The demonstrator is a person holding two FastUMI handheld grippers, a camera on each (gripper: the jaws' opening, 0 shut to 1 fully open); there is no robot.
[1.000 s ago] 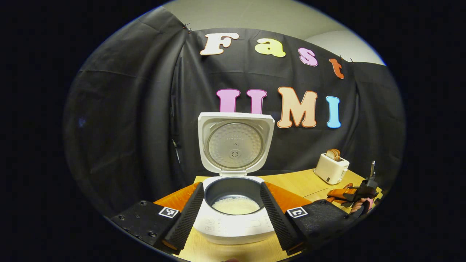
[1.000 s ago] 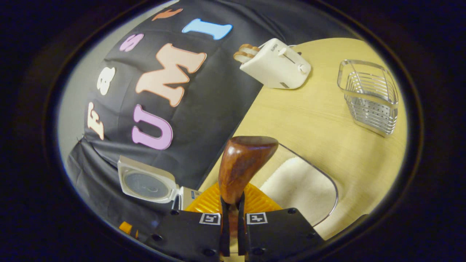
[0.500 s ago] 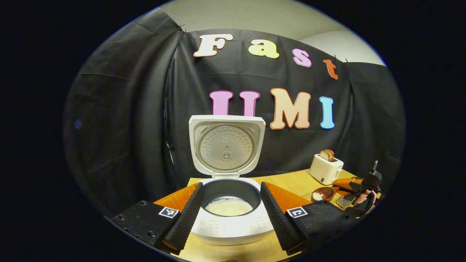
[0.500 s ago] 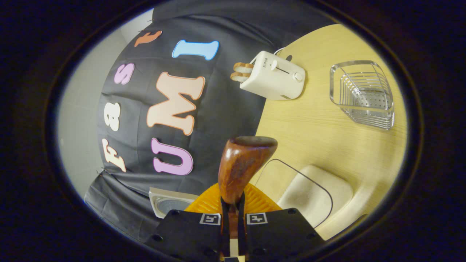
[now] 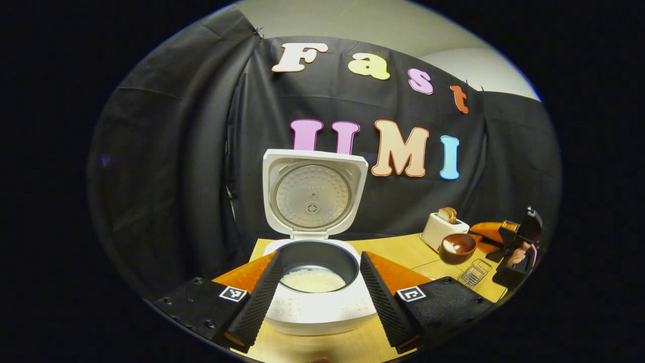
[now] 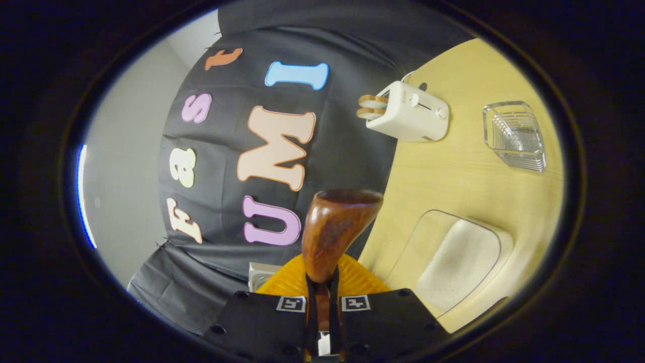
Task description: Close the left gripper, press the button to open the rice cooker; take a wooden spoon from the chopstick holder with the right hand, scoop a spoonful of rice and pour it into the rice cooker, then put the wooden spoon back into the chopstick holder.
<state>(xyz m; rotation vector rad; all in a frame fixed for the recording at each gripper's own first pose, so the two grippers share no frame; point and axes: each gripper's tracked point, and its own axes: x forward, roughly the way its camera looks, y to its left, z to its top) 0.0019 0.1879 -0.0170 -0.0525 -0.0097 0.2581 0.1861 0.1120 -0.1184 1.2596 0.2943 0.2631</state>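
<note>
Left hand-held gripper [image 5: 318, 287] held apart, cooker [image 5: 315, 282] lid raised. Spoon [image 6: 332, 232] clamped in right hand-held gripper [image 6: 322, 307], rice seen in bowl. Holder [image 6: 515, 135] at desk [image 6: 453, 176] edge.

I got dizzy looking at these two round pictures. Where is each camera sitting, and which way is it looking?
Left gripper view: rides on the left tongs, level, facing the open rice cooker; its two open fingers flank the pot. Off right, a hand holds the right tongs.
Right gripper view: rides on the right tongs, rolled sideways, facing the table; its fingers clamp the wooden spoon.
Shared: the spoon, toaster, wire chopstick holder, cooker lid.
</note>
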